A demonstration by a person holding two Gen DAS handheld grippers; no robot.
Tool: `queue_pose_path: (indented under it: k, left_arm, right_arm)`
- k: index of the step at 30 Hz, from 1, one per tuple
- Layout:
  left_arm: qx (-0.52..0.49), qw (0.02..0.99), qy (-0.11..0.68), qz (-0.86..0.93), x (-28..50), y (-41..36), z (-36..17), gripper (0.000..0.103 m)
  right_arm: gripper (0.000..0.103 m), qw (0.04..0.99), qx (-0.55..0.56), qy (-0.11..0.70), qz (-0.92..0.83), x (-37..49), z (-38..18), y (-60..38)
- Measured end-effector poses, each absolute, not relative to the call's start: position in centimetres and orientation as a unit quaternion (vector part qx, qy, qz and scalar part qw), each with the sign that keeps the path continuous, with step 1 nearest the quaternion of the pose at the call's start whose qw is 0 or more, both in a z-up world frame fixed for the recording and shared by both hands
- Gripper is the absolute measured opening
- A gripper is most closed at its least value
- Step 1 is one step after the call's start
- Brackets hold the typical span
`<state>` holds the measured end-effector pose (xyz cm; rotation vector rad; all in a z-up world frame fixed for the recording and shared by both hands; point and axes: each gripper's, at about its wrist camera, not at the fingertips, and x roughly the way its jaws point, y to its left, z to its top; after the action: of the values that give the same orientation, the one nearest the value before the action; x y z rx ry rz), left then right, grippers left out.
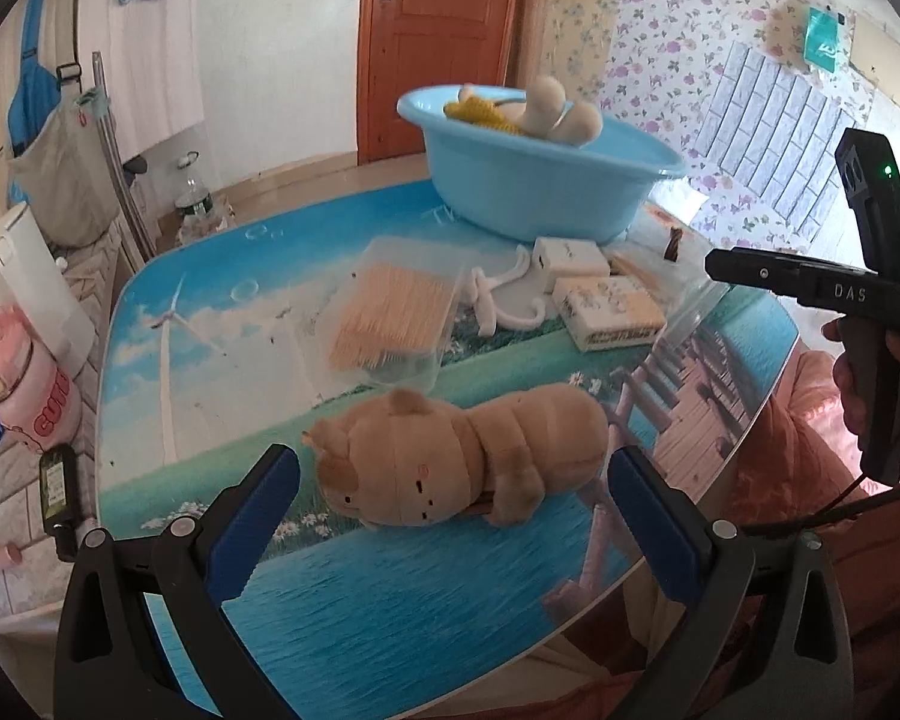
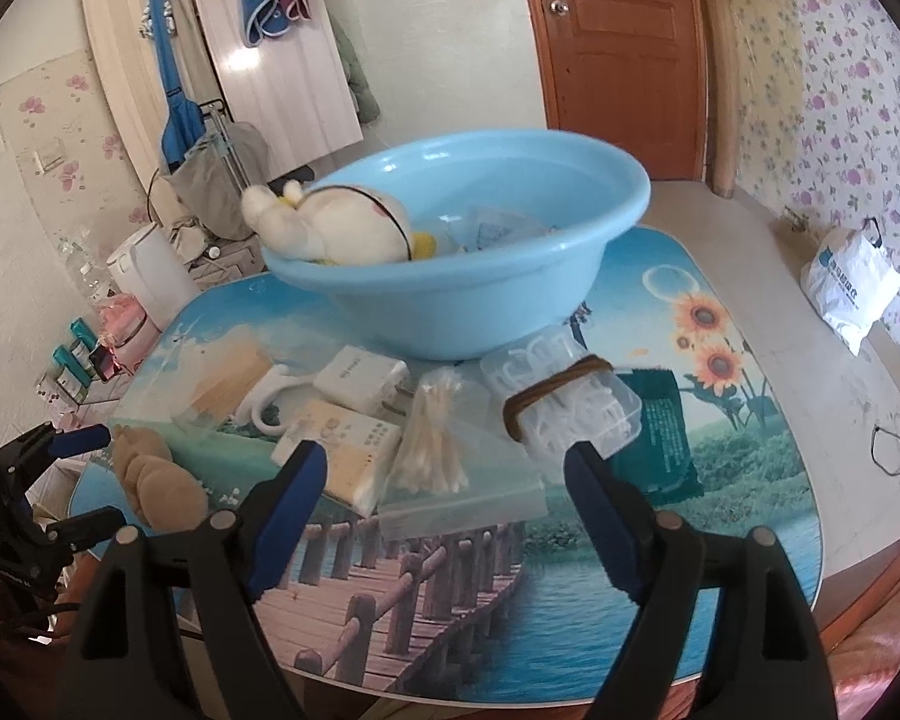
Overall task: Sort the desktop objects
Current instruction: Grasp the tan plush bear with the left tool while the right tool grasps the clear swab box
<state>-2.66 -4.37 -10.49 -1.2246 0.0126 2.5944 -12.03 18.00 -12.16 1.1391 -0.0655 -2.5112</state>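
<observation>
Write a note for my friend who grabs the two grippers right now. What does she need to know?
Left gripper: open, empty, its fingers on either side of the tan plush toy lying on the table.
Right gripper: open, empty, over the bag of cotton swabs.
Done: a white plush toy and a few small things already sit in the blue basin.
Left on the table: the tan plush toy, toothpick box, white charger, tissue pack, the swabs, a clear box with a brown band and a green packet.
</observation>
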Motion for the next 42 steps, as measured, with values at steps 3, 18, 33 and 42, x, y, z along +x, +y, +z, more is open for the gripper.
queue_pose_path:
  k: [3,18,33,42]
  left_arm:
    - [-0.426,0.143,0.003,0.893,-3.2,-4.0,-10.7,0.103]
    - [-0.434,0.15,-0.01,0.888,-6.5,-3.5,-11.5,0.103]
    - [-0.442,0.174,-0.009,0.88,-8.3,-2.4,-11.7,0.103]
    - [-0.443,0.193,0.012,0.875,-6.8,-1.9,-11.5,0.103]
  right_arm:
    - [0.082,0.188,0.41,-0.025,-0.892,-12.6,-12.4,18.1]
    - [0.082,0.125,0.418,-0.046,-0.898,-15.5,-13.1,22.7]
    - [0.082,0.15,0.44,-0.033,-0.885,-17.8,-14.7,21.2]
    - [0.059,0.17,0.443,-0.031,-0.88,-17.1,-14.9,21.2]
